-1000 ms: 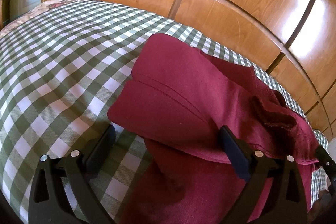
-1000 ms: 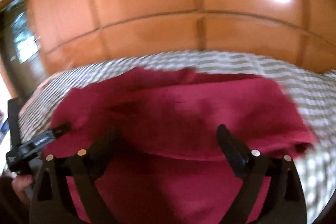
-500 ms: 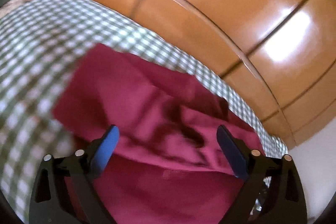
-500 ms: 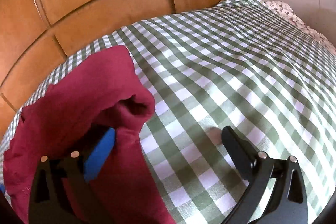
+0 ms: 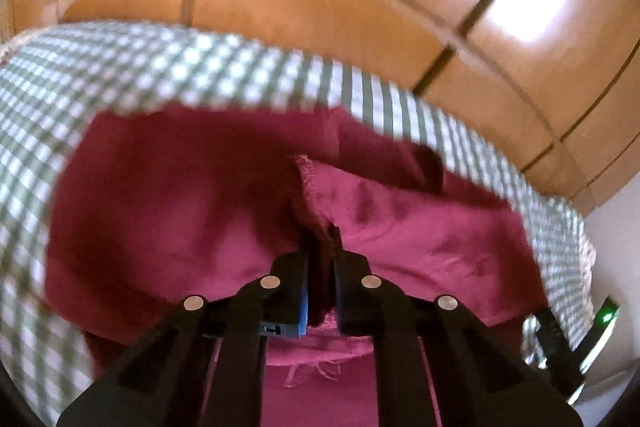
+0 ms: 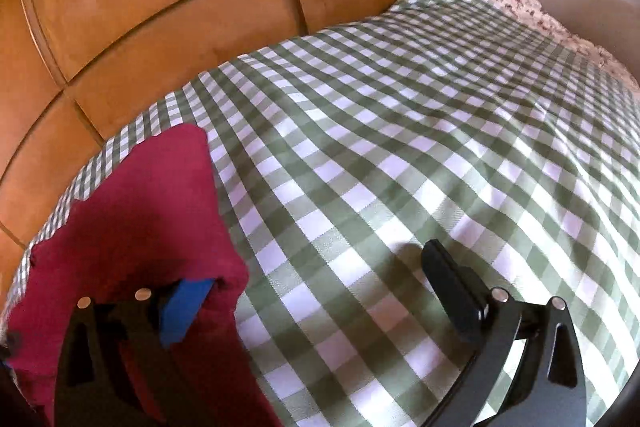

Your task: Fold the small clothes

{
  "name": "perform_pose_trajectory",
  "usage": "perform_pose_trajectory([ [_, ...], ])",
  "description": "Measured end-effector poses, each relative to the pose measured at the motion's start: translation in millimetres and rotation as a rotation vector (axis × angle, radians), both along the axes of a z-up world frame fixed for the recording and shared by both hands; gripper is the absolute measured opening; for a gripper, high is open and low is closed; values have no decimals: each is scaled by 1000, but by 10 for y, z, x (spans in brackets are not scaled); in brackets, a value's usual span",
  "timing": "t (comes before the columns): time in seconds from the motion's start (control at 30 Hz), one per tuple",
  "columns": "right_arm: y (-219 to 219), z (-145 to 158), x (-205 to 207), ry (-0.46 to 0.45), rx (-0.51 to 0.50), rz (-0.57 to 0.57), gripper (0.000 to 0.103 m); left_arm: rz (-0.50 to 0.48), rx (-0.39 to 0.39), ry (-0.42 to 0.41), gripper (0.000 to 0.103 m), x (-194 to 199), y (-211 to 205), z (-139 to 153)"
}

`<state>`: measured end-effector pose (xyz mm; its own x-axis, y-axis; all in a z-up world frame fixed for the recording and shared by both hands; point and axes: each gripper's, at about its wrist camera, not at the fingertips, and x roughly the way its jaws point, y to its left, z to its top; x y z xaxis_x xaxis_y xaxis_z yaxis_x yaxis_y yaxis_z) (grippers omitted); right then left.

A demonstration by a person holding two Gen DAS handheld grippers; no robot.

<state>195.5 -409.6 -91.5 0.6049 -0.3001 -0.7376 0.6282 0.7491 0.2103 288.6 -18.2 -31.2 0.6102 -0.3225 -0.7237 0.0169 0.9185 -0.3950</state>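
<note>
Maroon cloth is pinched in the left hand-held gripper [image 5: 320, 239]: its jaws have just been closing and now clamp a raised fold of the maroon garment [image 5: 192, 211], pads pressed together on the fabric. The pinched fold runs from the fingertips toward 12 o'clock, with a frayed hem edge at its top. The rest of the garment spreads to 9 and 3 o'clock below the gripper, lying on the green-and-white checked bedsheet [image 5: 160, 75]. The left view is motion-blurred, so finer detail of the folds can't be read. Beyond the sheet, from 10 to 2 o'clock, stands a glossy wooden panelled wall [image 5: 320, 7]. At 4 o'clock in that view a black device with a green light [image 5: 606, 315] sits at the garment's edge.

Right hand-held gripper [image 6: 316, 271]: jaws spread wide, nothing clamped. Its left finger with the blue pad [image 6: 184, 303] lies against a rolled edge of the garment at 8 o'clock; the black right finger [image 6: 452, 291] is over bare sheet at 4 o'clock. From there the garment stretches toward 10 o'clock up to the panelled wall. The checked sheet fills the view from 12 to 4 o'clock, with a floral cover [image 6: 532, 11] at its far edge near 1 o'clock.
</note>
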Motion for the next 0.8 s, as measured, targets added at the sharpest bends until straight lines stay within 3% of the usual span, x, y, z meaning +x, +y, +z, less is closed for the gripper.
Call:
perform_pose_trajectory([
  [0.07, 45, -3, 24, 21, -29, 4, 101, -10, -10, 15, 8, 7, 74, 0],
  [0.17, 59, -47, 75, 65, -42, 1, 101, -58, 122, 51, 8, 20, 26, -239],
  [0.2, 73, -54, 93, 81, -54, 3, 101, -56, 158, 106, 9, -12, 25, -345],
  [0.27, 101, -57, 116, 95, -72, 10, 101, -47, 145, 82, 10, -72, 70, -525],
  [0.37, 95, -39, 76, 92, -46, 42, 101, -37, 140, 0, 11, -195, 78, -570],
  [0.5, 199, 138, -110, 66, -46, 106, 101, -36, 63, -5, 12, -220, 181, -591],
  [0.6, 331, 435, -239, -71, -126, 141, 101, -30, -16, -7, 12, -212, 265, -627],
  [0.7, 480, 601, 5, -115, -192, 218, 101, -31, -9, -9, 12, -209, 236, -603],
  [0.8, 619, 540, 446, -107, -214, 337, 101, -31, -6, -12, 12, -229, 225, -598],
])
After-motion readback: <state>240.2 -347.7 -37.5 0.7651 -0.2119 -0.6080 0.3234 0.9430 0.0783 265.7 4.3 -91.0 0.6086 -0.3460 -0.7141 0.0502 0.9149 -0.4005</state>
